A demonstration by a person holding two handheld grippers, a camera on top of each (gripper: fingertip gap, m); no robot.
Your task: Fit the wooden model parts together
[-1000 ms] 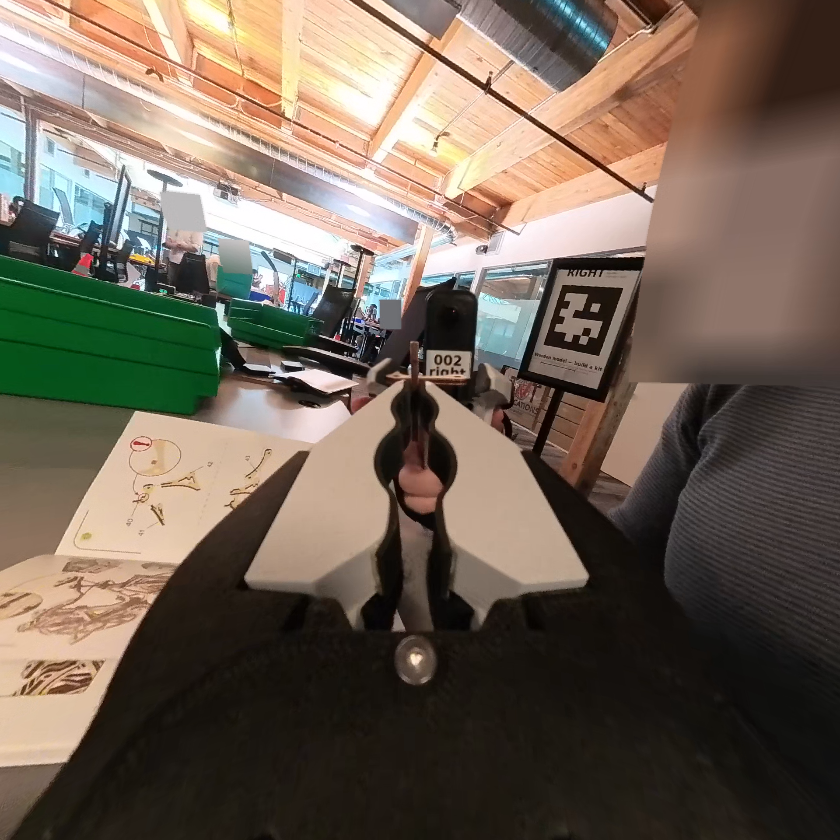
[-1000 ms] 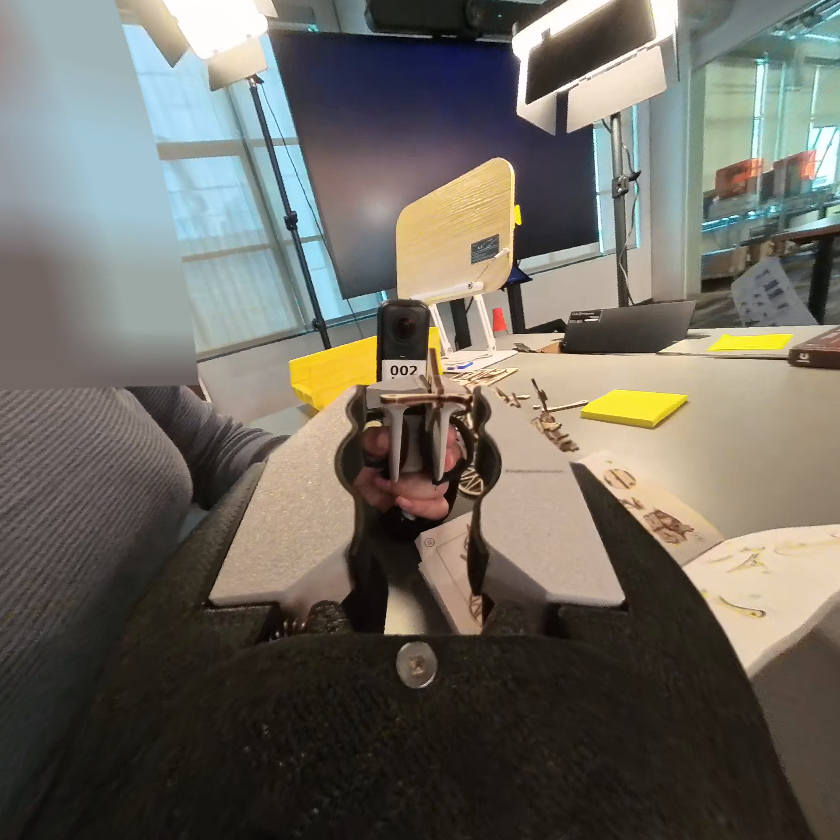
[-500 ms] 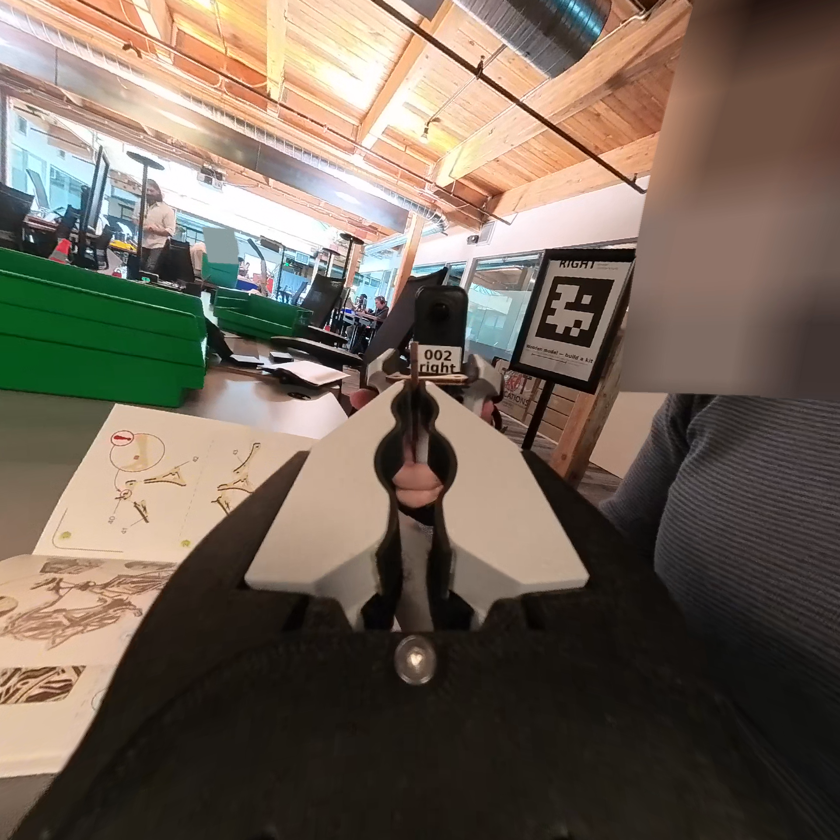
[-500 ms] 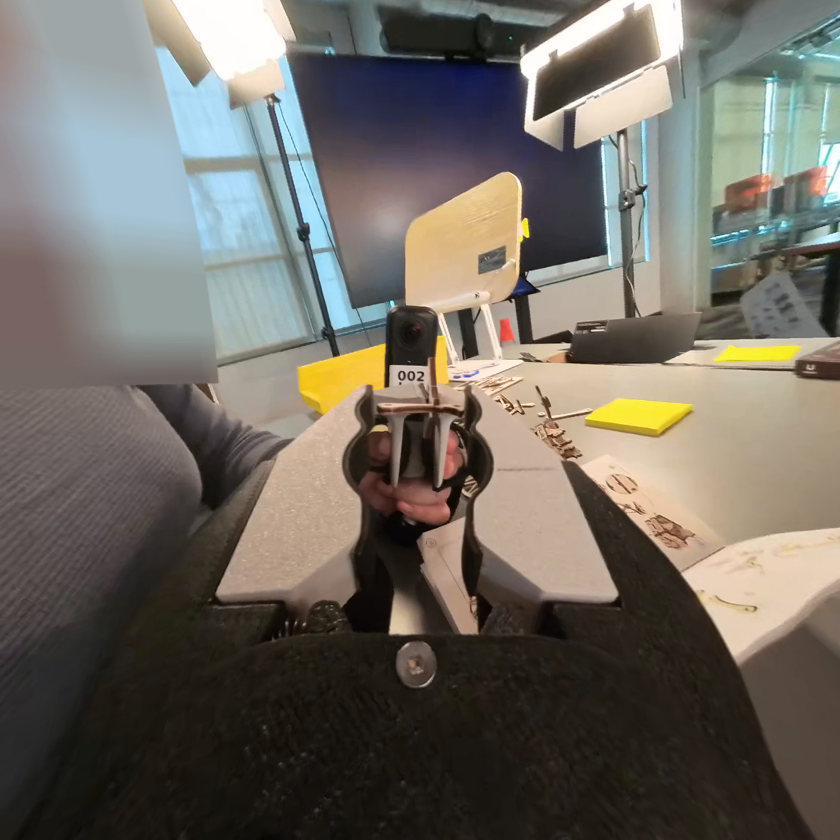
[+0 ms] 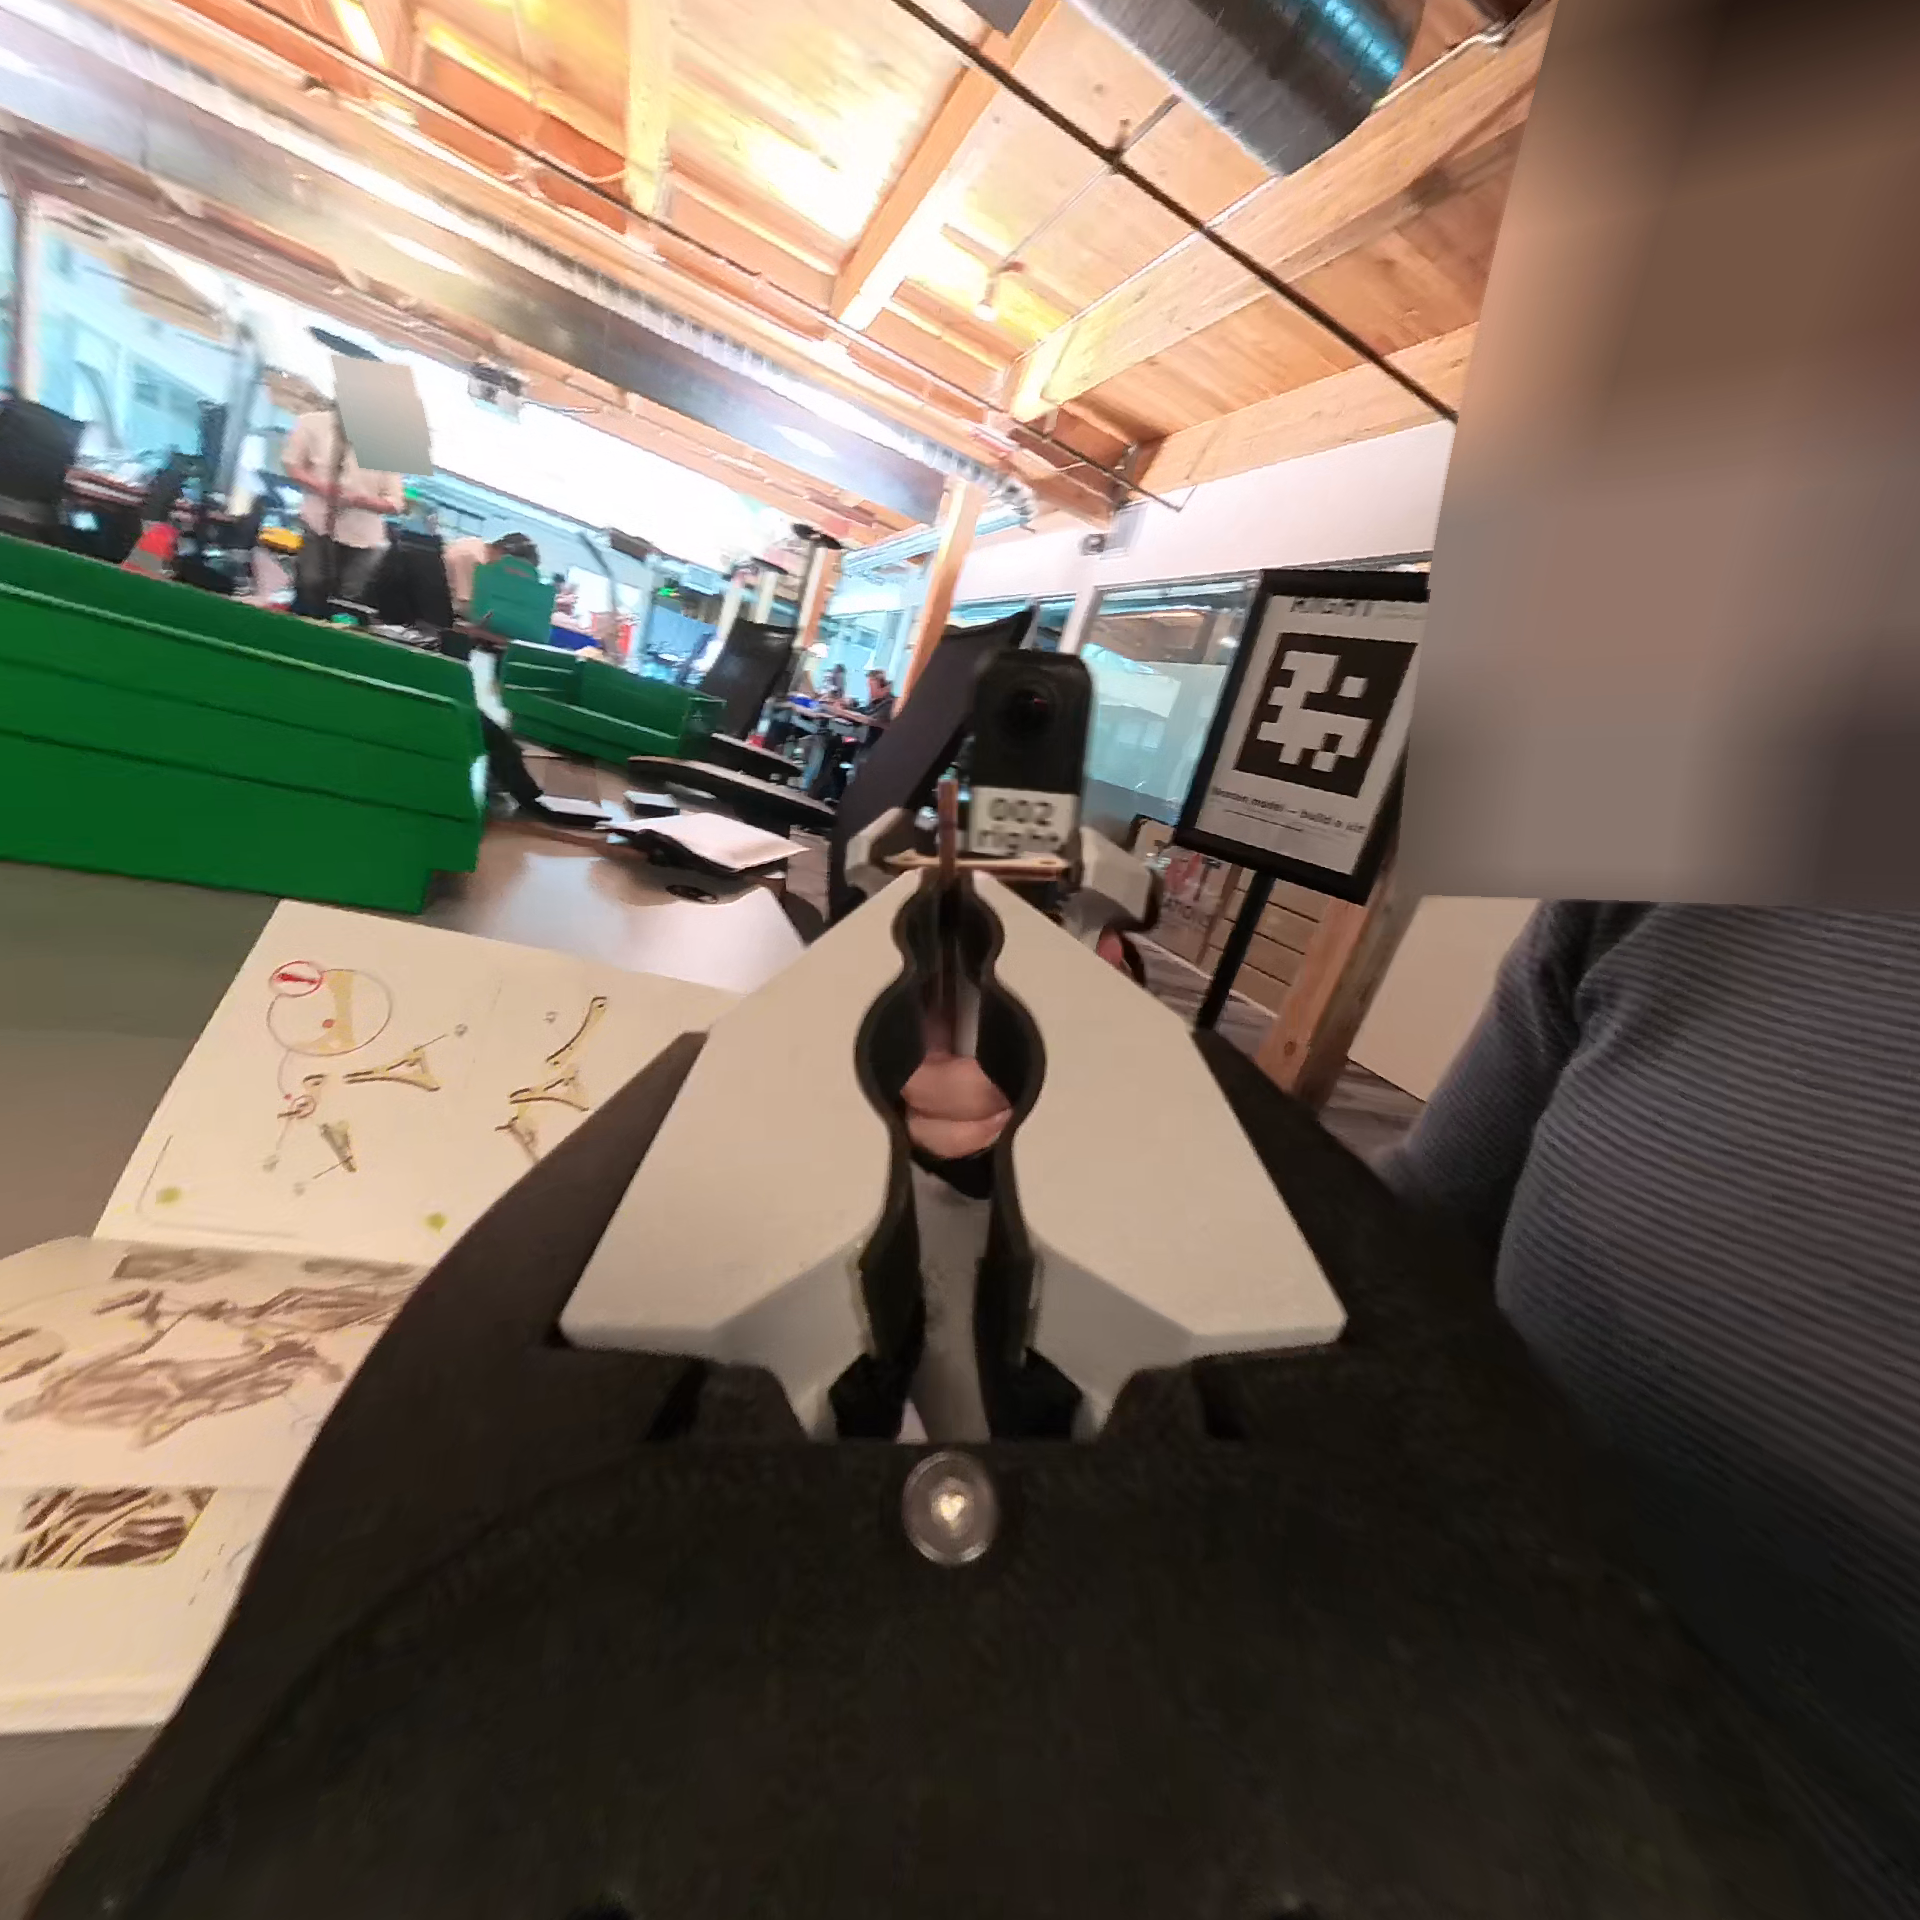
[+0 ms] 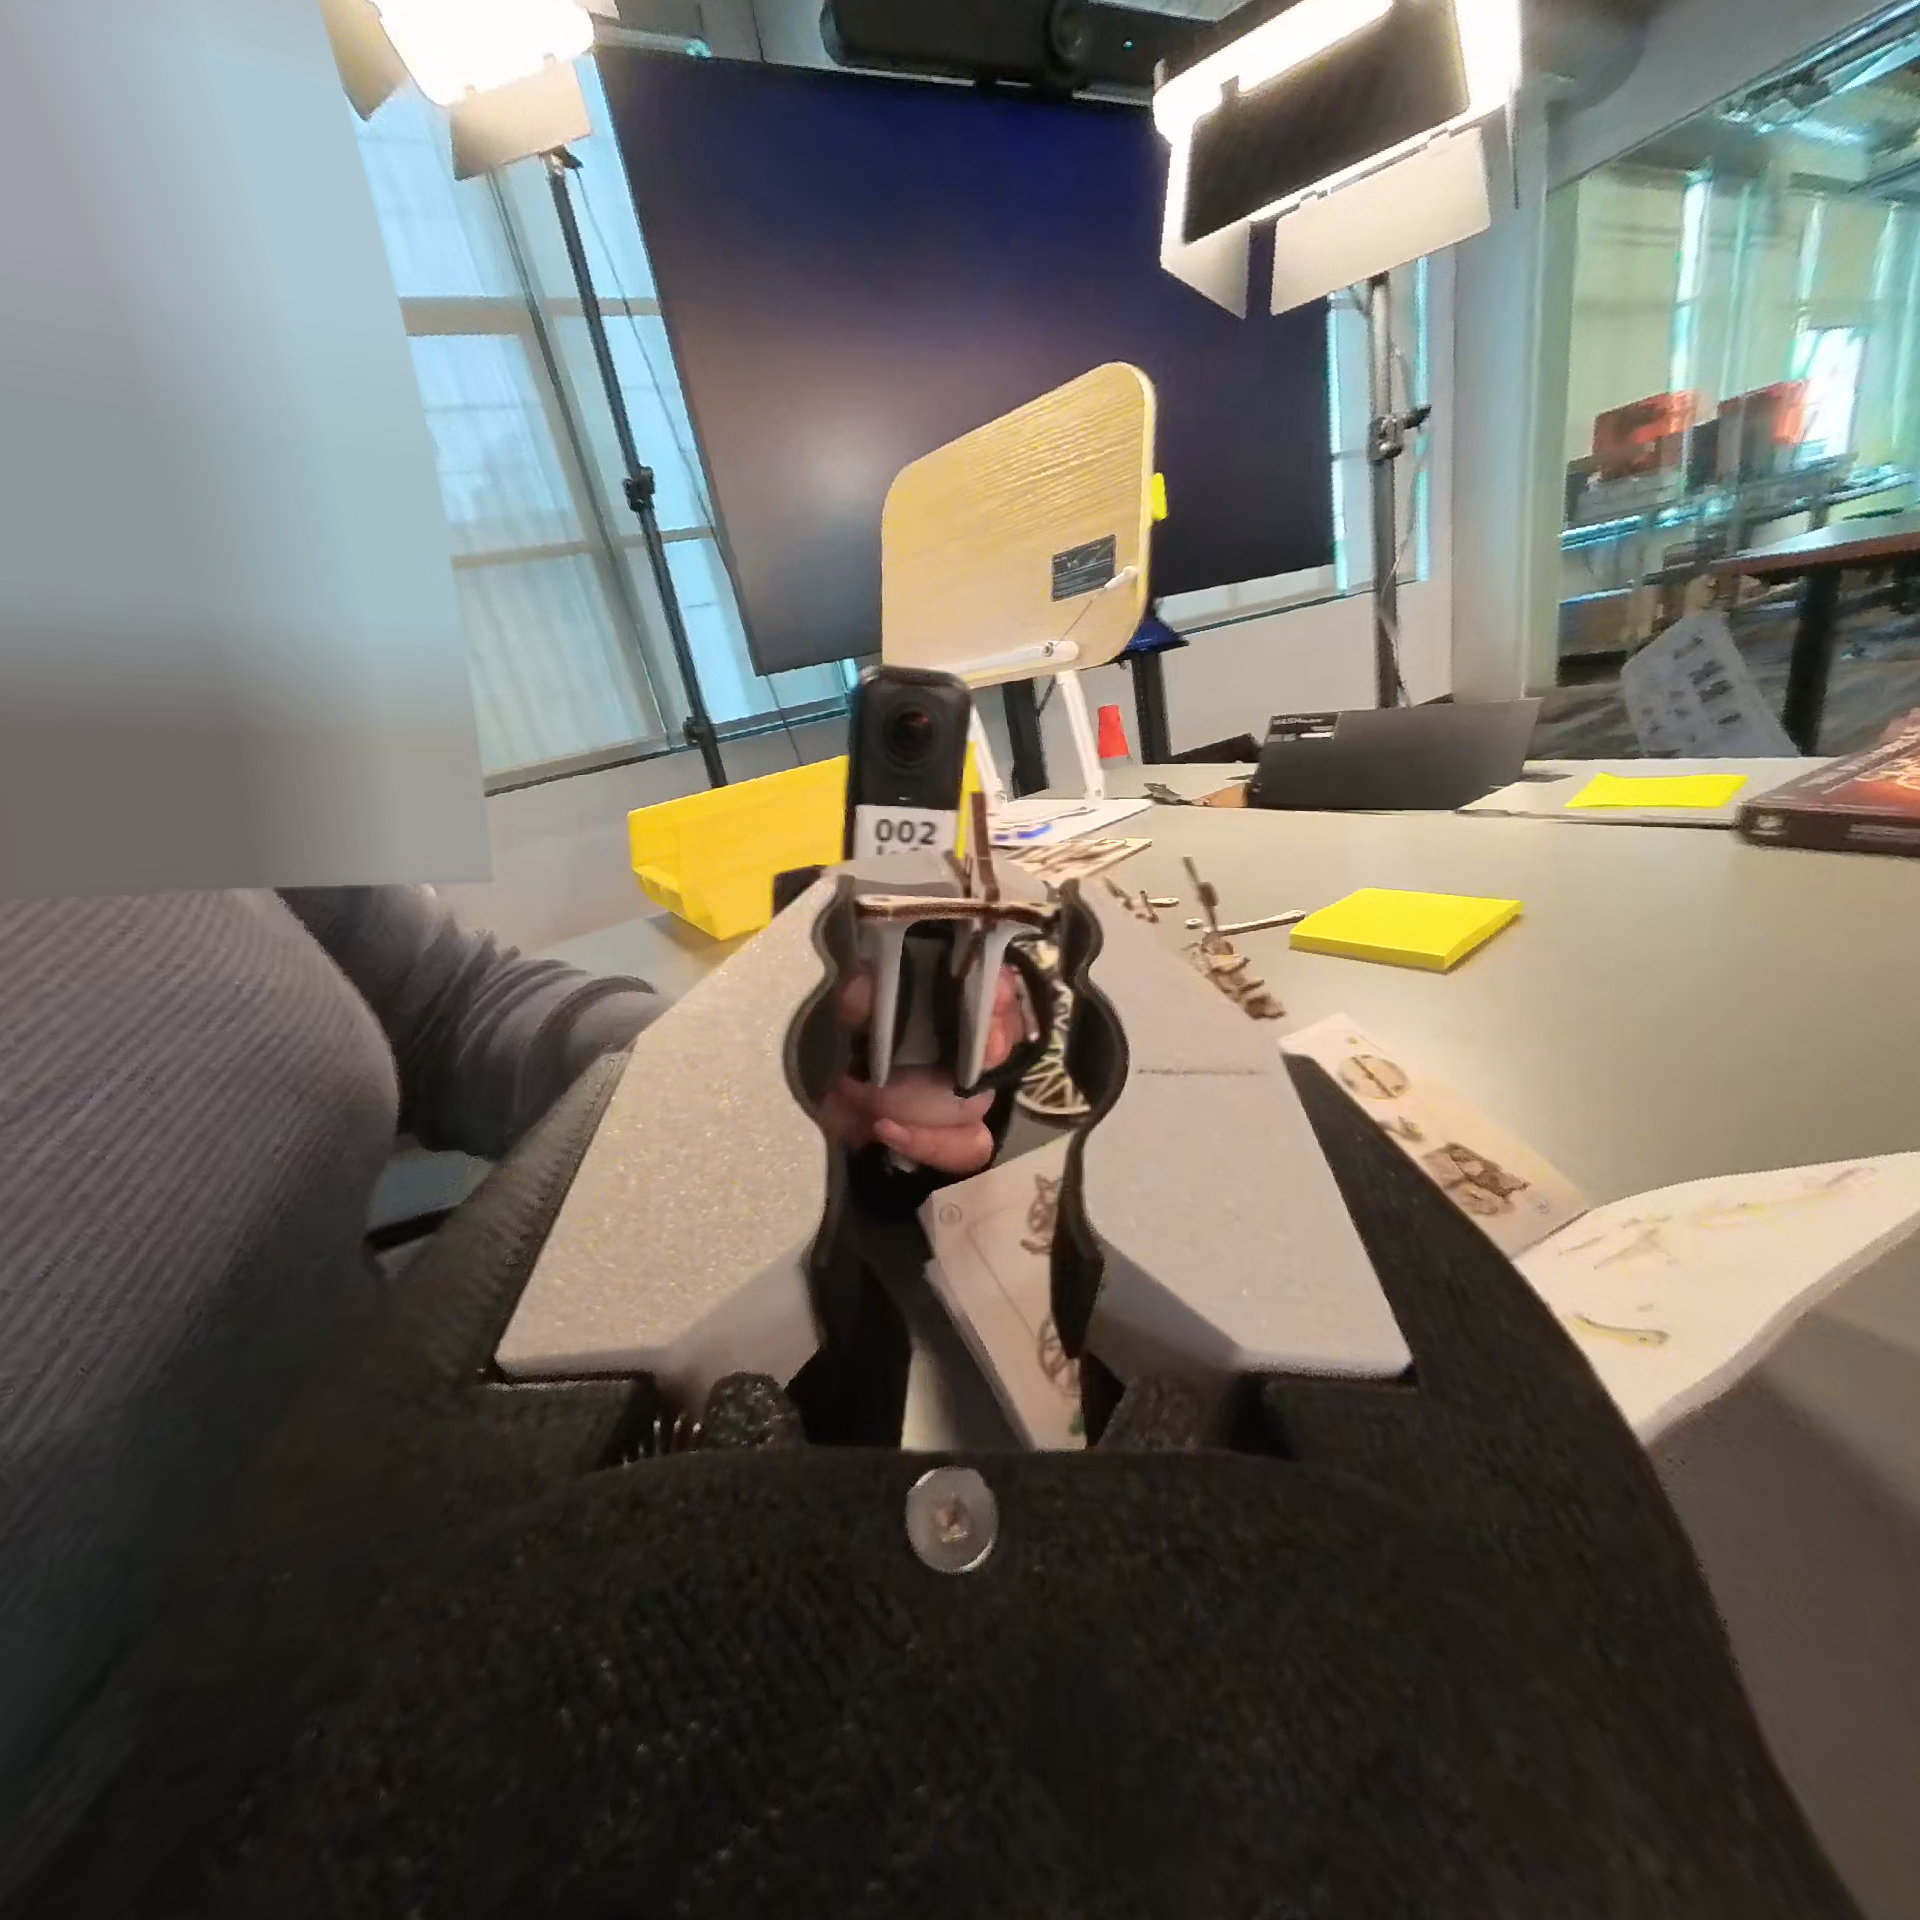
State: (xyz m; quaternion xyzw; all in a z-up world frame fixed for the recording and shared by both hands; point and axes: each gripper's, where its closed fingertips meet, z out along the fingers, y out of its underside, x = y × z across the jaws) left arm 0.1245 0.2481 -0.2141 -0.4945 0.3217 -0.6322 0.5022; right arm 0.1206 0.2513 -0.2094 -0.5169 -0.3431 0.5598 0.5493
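In the left wrist view my left gripper (image 5: 948,883) is shut on a thin upright wooden strip (image 5: 948,831). The strip crosses a flat horizontal wooden piece (image 5: 982,860), which the facing right gripper (image 5: 1039,883) holds. In the right wrist view my right gripper (image 6: 956,912) is shut on that flat piece (image 6: 935,909), gripping it by its two ends. The upright strip (image 6: 977,842) stands through it. The left gripper's white fingers (image 6: 888,997) meet it tip to tip, with a hand behind them. Both grippers are held above the table.
Instruction sheets (image 5: 343,1060) lie on the grey table (image 6: 1558,1039). Green bins (image 5: 208,769) and a marker sign (image 5: 1320,727) stand behind. Loose wooden parts (image 6: 1226,956), yellow notes (image 6: 1403,925), a yellow bin (image 6: 727,862) and a laptop (image 6: 1392,753) are on the table. A person's sleeve (image 6: 208,1143) is close. Only a small space, under 4 cm, lies between the two pairs of fingers.
Both grippers have stayed tip to tip with the two wooden pieces crossed. The pair has shifted only slightly, and the background has drifted a little in both views.
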